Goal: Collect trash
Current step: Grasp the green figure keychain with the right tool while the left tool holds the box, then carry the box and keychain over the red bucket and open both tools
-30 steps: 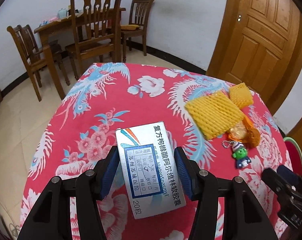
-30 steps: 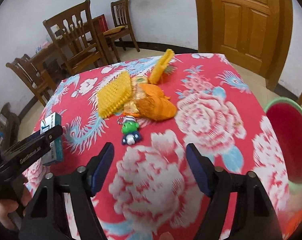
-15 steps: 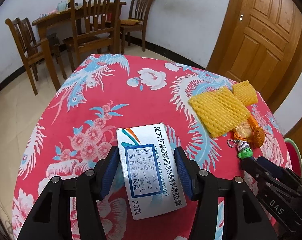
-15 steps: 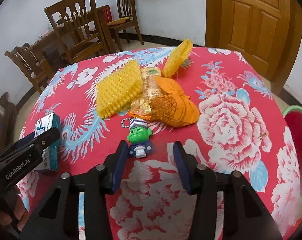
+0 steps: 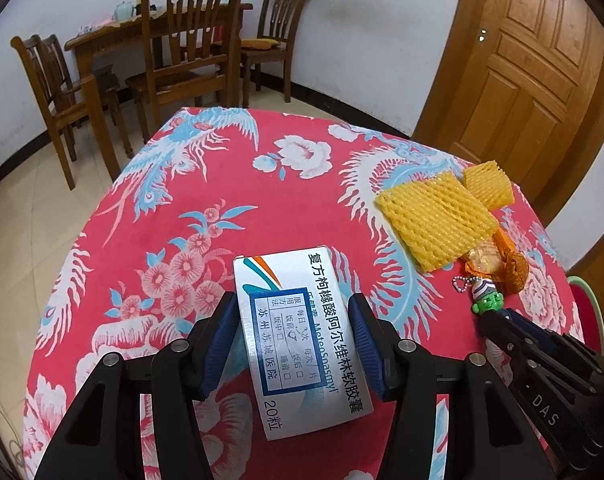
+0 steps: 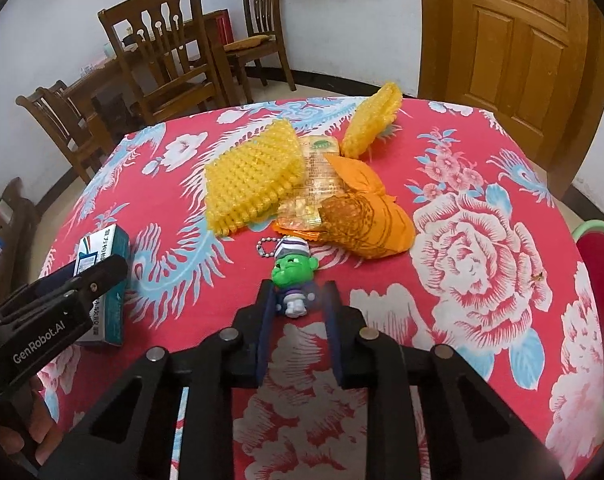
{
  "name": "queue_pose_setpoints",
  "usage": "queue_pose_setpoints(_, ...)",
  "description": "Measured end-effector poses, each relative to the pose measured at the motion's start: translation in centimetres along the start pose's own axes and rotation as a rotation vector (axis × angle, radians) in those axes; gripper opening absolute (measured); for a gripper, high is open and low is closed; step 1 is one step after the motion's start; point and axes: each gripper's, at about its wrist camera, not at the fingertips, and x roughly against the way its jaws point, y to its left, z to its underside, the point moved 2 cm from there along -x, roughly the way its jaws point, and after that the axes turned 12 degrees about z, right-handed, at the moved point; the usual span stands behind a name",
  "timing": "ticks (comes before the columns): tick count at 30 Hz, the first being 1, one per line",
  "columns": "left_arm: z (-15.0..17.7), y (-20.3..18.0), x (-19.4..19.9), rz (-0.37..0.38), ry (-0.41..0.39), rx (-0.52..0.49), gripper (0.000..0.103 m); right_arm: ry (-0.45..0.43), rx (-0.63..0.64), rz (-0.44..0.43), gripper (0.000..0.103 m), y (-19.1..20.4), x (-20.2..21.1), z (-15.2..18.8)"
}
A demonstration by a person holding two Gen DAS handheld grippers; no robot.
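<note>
A white and teal medicine box (image 5: 297,332) lies on the red flowered tablecloth (image 5: 181,208), and my left gripper (image 5: 293,300) is shut on its two long sides. A small green-faced toy keychain (image 6: 293,276) lies near the cloth's middle. My right gripper (image 6: 297,288) straddles the toy's body; its jaws are closing, the pads near its sides with a thin gap showing. Behind the toy lie two yellow foam nets (image 6: 249,176), a clear snack wrapper (image 6: 322,176) and an orange mesh bag (image 6: 366,220).
A red bin with a green rim (image 6: 598,256) stands past the table's right edge. Wooden chairs (image 5: 189,40) and a second table stand behind, with a wooden door (image 5: 534,60) at the right. A hand (image 6: 17,432) grasps the left gripper's handle.
My right gripper came forward and down to the green toy, and its jaws narrowed from wide apart to close around it. The left gripper kept its hold on the box.
</note>
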Motion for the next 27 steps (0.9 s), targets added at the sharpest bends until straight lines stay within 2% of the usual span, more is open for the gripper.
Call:
queue_pose_setpoints(3,0.0,-0.2,0.3,0.003,-0.002,-0.004,0.058,-0.001,-0.004,-0.013,0.02,-0.2,0.4,0.2)
queue_pose_setpoints(16,0.4,-2.3,2.2,0.044,-0.017,-0.026,0.058,-0.02,-0.048,-0.067,0.018,-2.3,3.9,1.7)
queue_pose_setpoints(27,0.8,-5.9,3.9,0.094,-0.022,-0.073,0.057,-0.07,-0.143,-0.084,0.017,-6.4,7.9,3.2)
